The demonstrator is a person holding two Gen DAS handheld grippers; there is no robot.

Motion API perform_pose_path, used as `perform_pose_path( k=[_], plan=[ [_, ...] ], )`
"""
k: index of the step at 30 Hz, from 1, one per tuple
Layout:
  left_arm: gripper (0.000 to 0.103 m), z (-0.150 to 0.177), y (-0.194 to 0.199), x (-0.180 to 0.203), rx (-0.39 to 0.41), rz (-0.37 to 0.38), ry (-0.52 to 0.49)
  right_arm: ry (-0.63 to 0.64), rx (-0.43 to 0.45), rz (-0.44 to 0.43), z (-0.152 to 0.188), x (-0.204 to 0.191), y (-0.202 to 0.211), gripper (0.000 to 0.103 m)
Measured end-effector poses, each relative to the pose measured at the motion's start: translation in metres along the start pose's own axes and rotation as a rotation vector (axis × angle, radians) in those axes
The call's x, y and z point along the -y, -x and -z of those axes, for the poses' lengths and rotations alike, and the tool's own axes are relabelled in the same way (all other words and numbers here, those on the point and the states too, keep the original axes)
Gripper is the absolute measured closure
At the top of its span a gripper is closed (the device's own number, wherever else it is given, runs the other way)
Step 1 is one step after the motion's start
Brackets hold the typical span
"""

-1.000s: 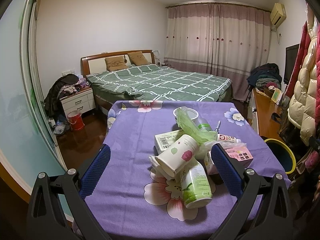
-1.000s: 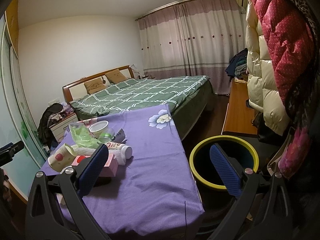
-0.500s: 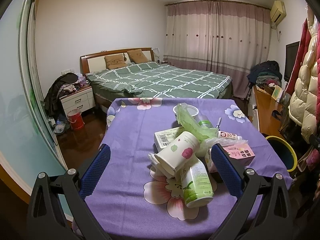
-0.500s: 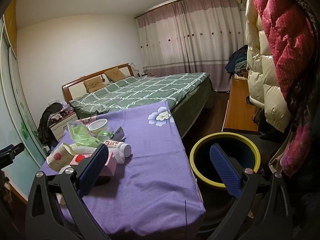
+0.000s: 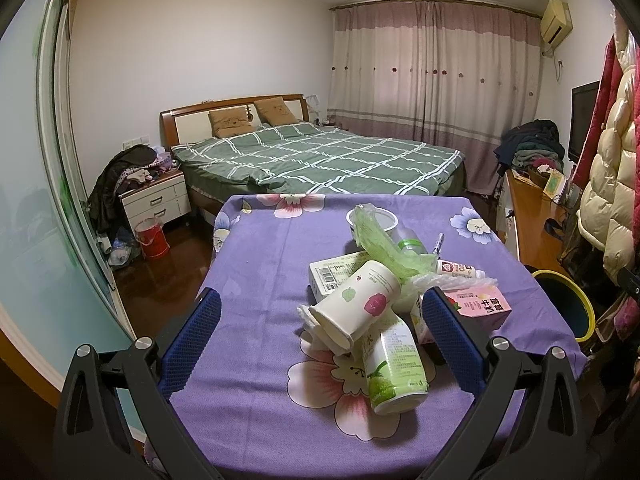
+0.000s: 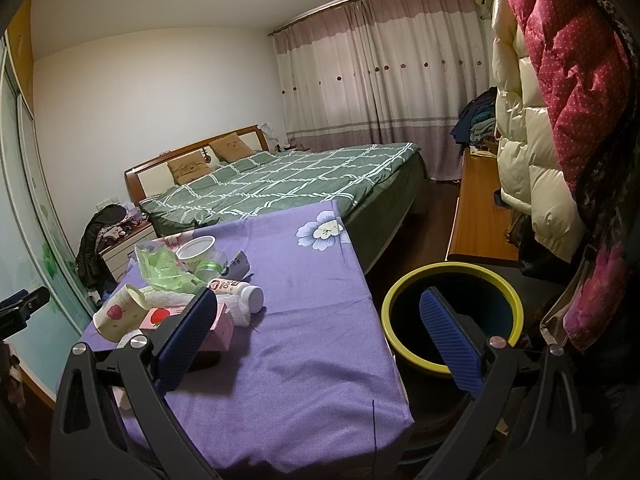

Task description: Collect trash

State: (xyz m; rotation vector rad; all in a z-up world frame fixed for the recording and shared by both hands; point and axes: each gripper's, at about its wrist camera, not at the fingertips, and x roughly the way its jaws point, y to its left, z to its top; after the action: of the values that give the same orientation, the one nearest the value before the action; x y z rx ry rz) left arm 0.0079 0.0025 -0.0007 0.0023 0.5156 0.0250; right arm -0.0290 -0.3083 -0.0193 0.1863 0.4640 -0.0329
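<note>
**Purple cloth, trash pile on it, both grippers empty**

Purple floral tablecloth [image 5: 256, 264] covers the table; trash sits in one heap right of centre in the left wrist view.

Heap contents:
- white paper cup [image 5: 354, 307] with leaf and fruit print, on its side, mouth toward the camera, resting on top of the green-and-white can [image 5: 394, 364]
- can also on its side, nearest the camera
- pink milk carton [image 5: 482, 306] lying flat, right of the cup, partly behind the right finger pad
- white barcode box [image 5: 334, 276] behind the cup
- green plastic bag [image 5: 380, 240] draped over the pile, with a white tub [image 5: 372, 218] at the back
- small white bottle [image 5: 460, 270] with red label, on its side

Left gripper [image 5: 320, 344]: jaws spread wide, nothing between them, hovering above the table with the cup and can framed between the blue pads.

Right gripper [image 6: 320, 332]: jaws spread wide, empty, over the table's right edge. Left pad overlaps the pink carton in view; contact can't be judged.

Yellow-rimmed bin [image 6: 452, 316] stands on the floor just beside the table, dark inside; contents can't be seen.
</note>
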Motion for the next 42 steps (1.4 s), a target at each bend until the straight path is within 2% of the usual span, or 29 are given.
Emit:
perform_pose_path(
  k=[17,26,29,34,42],
  plan=[
    [0.004,0.004,-0.003,0.004,-0.003,-0.001,-0.006,-0.003,-0.007,0.001,0.003,-0.001,-0.003,0.006],
    [0.004,0.002,-0.017,0.005,-0.020,-0.020,-0.015,0.021,-0.025,-0.023,0.002,-0.012,-0.018,0.006],
    [0.004,-0.001,-0.019,0.004,-0.012,-0.029,-0.019,0.048,-0.041,-0.044,0.002,-0.023,-0.029,0.006],
    [0.004,-0.007,-0.028,-0.004,-0.010,-0.044,-0.009,0.057,-0.084,-0.129,-0.002,-0.044,-0.055,0.006],
    [0.004,-0.013,-0.043,-0.022,-0.012,-0.082,0.016,0.164,-0.166,-0.243,-0.005,-0.105,-0.104,0.007]
  ],
)
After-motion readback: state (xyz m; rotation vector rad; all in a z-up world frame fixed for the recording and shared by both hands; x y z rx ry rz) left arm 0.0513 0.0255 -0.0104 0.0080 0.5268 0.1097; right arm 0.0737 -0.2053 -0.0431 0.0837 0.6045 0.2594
